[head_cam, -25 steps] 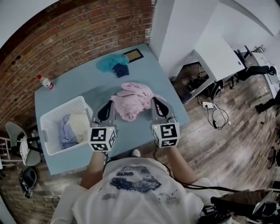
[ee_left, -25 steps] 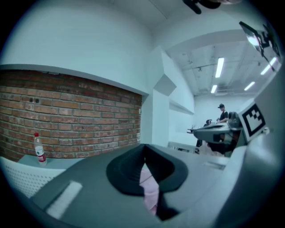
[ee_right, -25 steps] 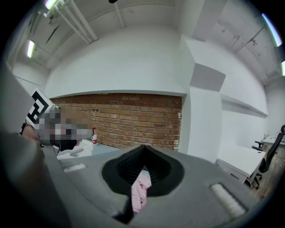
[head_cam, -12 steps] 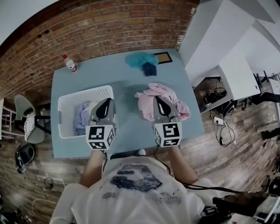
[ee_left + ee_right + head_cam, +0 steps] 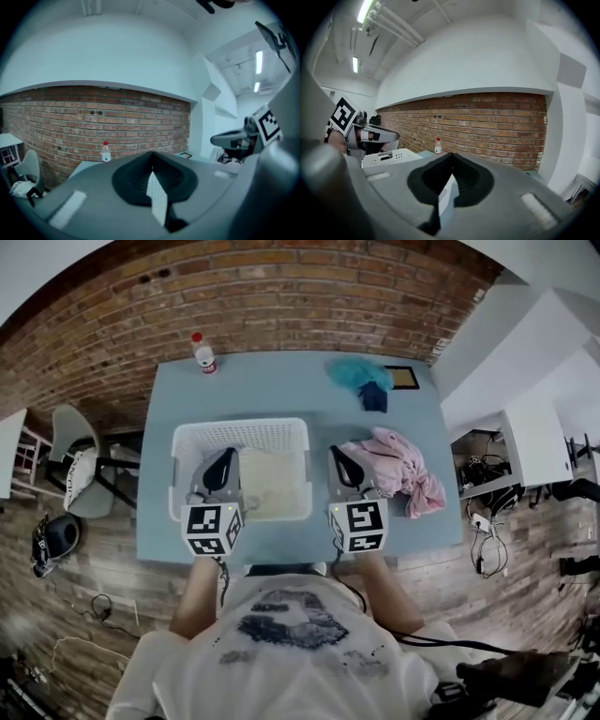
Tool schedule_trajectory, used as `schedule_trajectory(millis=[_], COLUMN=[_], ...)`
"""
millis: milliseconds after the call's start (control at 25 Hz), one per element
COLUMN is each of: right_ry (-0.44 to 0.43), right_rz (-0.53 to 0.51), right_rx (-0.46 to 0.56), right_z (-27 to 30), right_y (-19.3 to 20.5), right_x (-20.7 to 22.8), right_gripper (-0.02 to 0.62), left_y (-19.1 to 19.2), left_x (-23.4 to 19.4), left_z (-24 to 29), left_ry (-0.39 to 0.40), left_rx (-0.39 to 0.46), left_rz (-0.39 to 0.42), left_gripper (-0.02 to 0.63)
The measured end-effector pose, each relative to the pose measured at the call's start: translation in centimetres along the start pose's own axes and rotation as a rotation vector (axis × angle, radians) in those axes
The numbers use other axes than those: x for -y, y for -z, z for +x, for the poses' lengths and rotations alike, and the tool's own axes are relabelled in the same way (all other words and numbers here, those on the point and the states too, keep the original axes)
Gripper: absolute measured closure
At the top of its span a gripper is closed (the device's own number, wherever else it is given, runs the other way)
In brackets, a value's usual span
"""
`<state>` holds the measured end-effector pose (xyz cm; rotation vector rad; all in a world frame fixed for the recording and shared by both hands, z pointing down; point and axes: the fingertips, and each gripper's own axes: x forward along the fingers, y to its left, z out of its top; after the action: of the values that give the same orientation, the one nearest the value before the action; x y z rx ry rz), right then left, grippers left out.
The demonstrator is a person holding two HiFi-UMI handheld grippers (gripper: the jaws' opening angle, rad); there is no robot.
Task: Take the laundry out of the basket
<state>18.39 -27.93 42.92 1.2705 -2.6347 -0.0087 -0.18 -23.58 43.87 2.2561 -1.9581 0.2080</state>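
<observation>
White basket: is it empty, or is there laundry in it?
Not empty: a cream cloth lies inside the white basket, seen in the head view.

Table: pale blue rectangular tabletop (image 5: 272, 390)
Near left: white perforated plastic laundry basket (image 5: 239, 427), standing close to the near edge
Far left: small clear plastic bottle with a red cap (image 5: 202, 354), upright near the far edge
Far right: crumpled teal cloth (image 5: 352, 374), with a dark blue cloth (image 5: 374, 397) touching its near side
Far right corner: flat dark panel in a light frame (image 5: 401, 378), just beside the teal cloth
Right: rumpled pink garment (image 5: 398, 468), near the basket, spreading toward the right edge
</observation>
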Motion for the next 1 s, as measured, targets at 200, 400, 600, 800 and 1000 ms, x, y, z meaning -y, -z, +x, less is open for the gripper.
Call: schedule_trajectory(millis=[200,400,600,800,1000], right_ry=[-0.037,-0.068,-0.117,-0.151,-0.19], right_rz=[-0.014,-0.024,-0.005,0.0,-0.001], right_rx=[-0.005,-0.047,-0.13,-0.196,-0.25], right_z=[3.1,5.7,8.1,9.7,11.1], right_y=[-1.1,-0.6,0.9,2.0,2.5], right_x=[-5.0,-9.8,-13.8,-16.8,-18.6], right_gripper=[0.597,0.596,0.595,0.582,0.504], left_y=[0.7,2.0,3.1,4.1,4.4], left_x=[-5.5,-9.9,-13.1,-15.2,-16.5], left_z=[-2.0,-3.8,-4.7,-4.9,-4.7], left_ry=[-0.033,-0.04,-0.016,0.013,0.04], left_rx=[-0.002,-0.018,-0.033,-0.042,-0.035], left_rz=[-0.024,-0.041,-0.043,-0.051,-0.054], left_gripper=[0.617,0.617,0.617,0.617,0.617])
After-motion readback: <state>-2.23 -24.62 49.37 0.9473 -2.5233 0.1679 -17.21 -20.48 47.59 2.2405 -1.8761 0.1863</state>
